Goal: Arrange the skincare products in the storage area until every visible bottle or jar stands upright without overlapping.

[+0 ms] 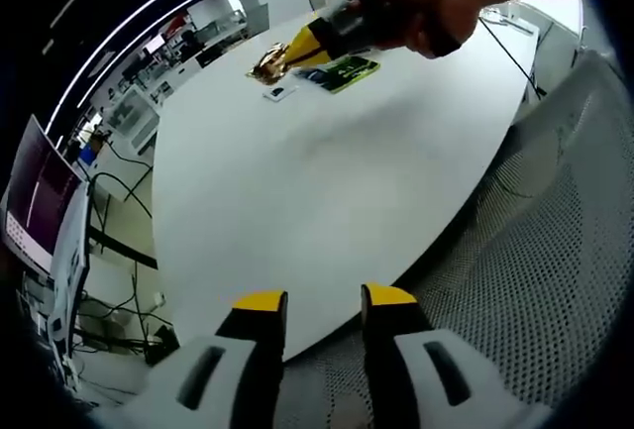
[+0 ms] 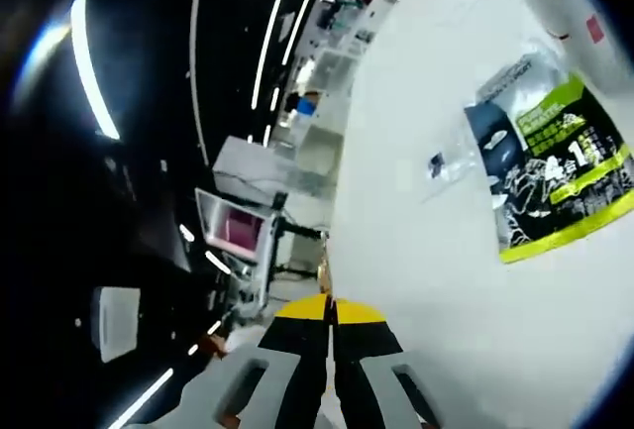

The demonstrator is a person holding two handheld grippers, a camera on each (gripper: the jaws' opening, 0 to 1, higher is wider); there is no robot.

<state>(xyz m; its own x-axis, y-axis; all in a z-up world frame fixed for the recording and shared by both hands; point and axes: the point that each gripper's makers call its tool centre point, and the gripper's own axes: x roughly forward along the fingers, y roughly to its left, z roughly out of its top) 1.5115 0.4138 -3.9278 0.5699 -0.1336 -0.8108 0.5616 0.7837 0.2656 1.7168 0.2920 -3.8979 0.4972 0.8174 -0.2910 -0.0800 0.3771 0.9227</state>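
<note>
The right gripper [image 1: 297, 50], fingers closed on a gold wrapper [image 1: 267, 62] at eleven o'clock, could drag it off the table [image 1: 327, 181]. The left gripper [image 1: 324, 300] hangs open, idle.

Left gripper view: camera sits back at near edge of white table [image 1: 327, 201], above mesh chair [image 1: 555, 251], faces across tabletop toward far end; green-black packet [image 1: 342, 72] small, well away. Right gripper view: camera low, close over same table [image 2: 436, 280], rolled strongly sideways, room lights running vertical; packet [image 2: 555, 171] large, near. Shared part: tabletop patch around packet and small clear sachet [image 2: 441, 163] beside it.
</note>
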